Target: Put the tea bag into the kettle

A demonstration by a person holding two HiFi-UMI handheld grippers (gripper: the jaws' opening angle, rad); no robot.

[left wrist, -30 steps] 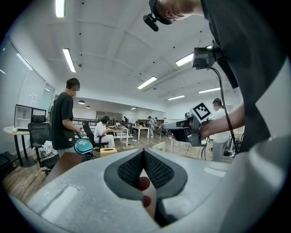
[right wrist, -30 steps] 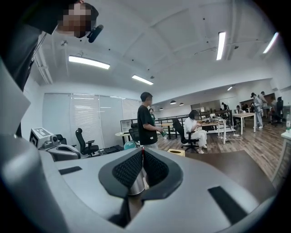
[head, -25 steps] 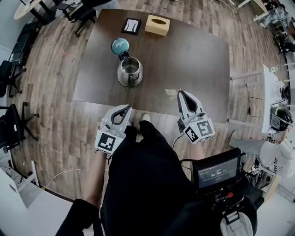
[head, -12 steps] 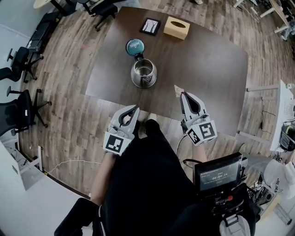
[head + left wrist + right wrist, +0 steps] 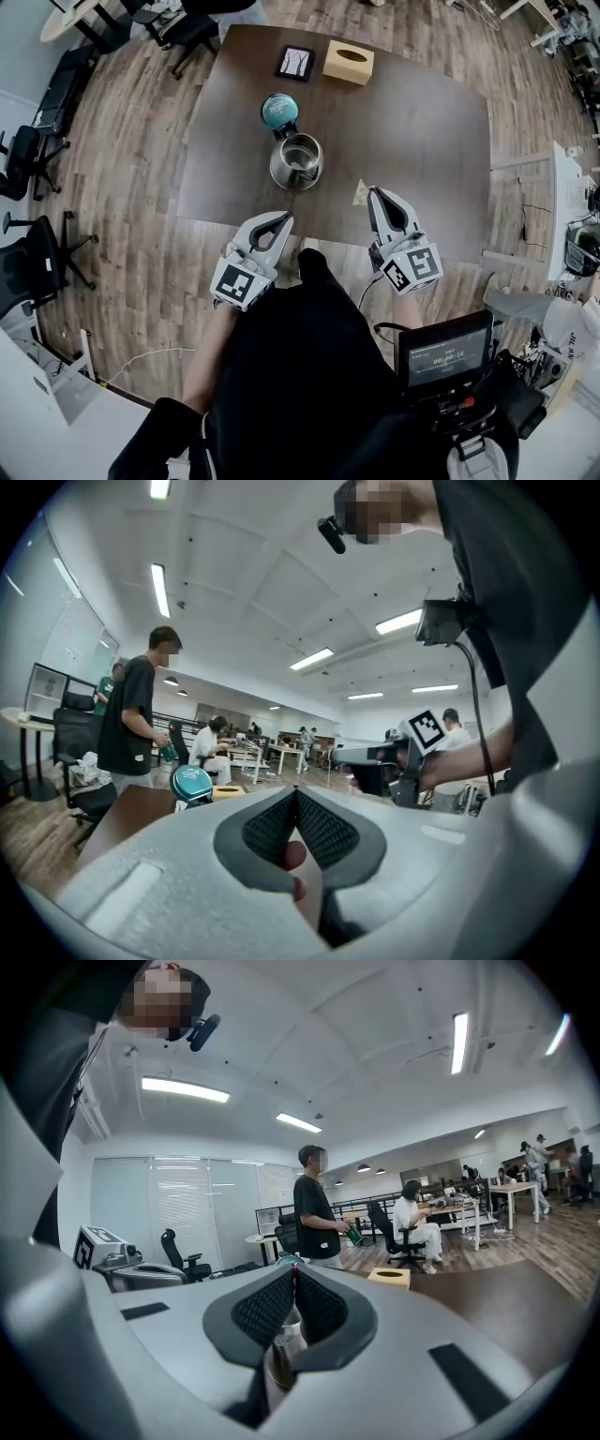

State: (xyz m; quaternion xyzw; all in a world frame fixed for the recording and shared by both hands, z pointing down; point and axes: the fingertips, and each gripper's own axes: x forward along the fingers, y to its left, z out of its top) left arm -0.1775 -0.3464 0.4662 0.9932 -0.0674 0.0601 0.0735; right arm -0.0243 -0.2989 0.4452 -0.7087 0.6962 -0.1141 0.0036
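Note:
An open steel kettle (image 5: pixel 296 161) stands on the dark table (image 5: pixel 412 122), with its teal lid (image 5: pixel 279 110) lying just behind it. The pale tea bag (image 5: pixel 360 192) lies on the table near the front edge. In the head view it sits just left of my right gripper (image 5: pixel 371 190), whose jaws are shut with nothing seen between them (image 5: pixel 292 1269). My left gripper (image 5: pixel 284 217) hovers shut over the front edge, below the kettle. Its jaws meet in the left gripper view (image 5: pixel 296 791), where the lid (image 5: pixel 192 785) shows.
A tan tissue box (image 5: pixel 349 62) and a small black frame (image 5: pixel 295 62) sit at the table's far side. Office chairs (image 5: pixel 37 253) stand on the wood floor to the left. A person in a black shirt (image 5: pixel 317 1213) stands beyond the table, and others sit farther off.
The head view has swung a little, so the table sits differently in the picture. Both grippers stay shut near the front edge. The left one has edged right.

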